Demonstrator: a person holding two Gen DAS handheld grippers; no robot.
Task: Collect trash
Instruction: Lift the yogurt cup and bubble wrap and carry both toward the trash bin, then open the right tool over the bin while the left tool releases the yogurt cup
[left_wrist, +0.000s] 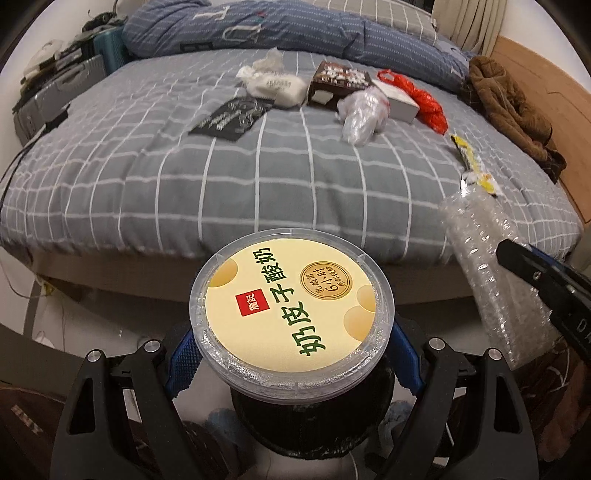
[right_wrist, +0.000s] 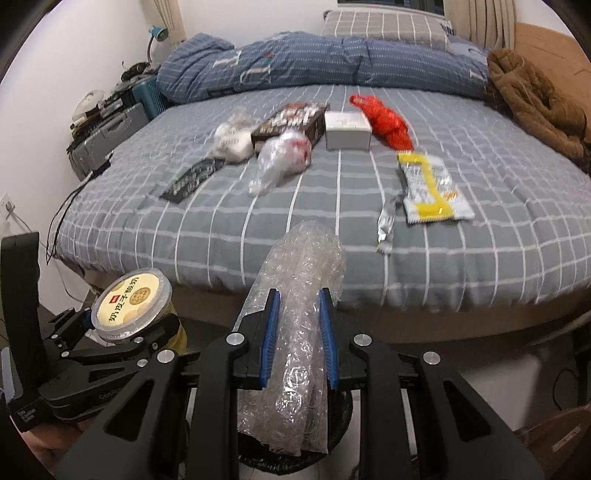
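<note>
My left gripper (left_wrist: 291, 354) is shut on a yogurt tub (left_wrist: 291, 306) with a cream lid and holds it over a dark bin (left_wrist: 310, 417) below the bed's foot. The tub also shows in the right wrist view (right_wrist: 133, 306). My right gripper (right_wrist: 299, 332) is shut on a roll of bubble wrap (right_wrist: 299, 325) and holds it over the bin (right_wrist: 340, 413). The bubble wrap shows at the right of the left wrist view (left_wrist: 491, 266). More trash lies on the bed: a yellow wrapper (right_wrist: 428, 184), a red bag (right_wrist: 388, 122), a clear plastic bag (right_wrist: 284, 158).
The grey checked bed (right_wrist: 332, 229) also carries a white box (right_wrist: 347, 129), a brown box (right_wrist: 291, 118), a white pouch (right_wrist: 232, 140), a black packet (right_wrist: 192, 177) and a silver strip (right_wrist: 388, 221). A brown coat (right_wrist: 535, 99) lies at the right. Cases (right_wrist: 107, 133) stand left of the bed.
</note>
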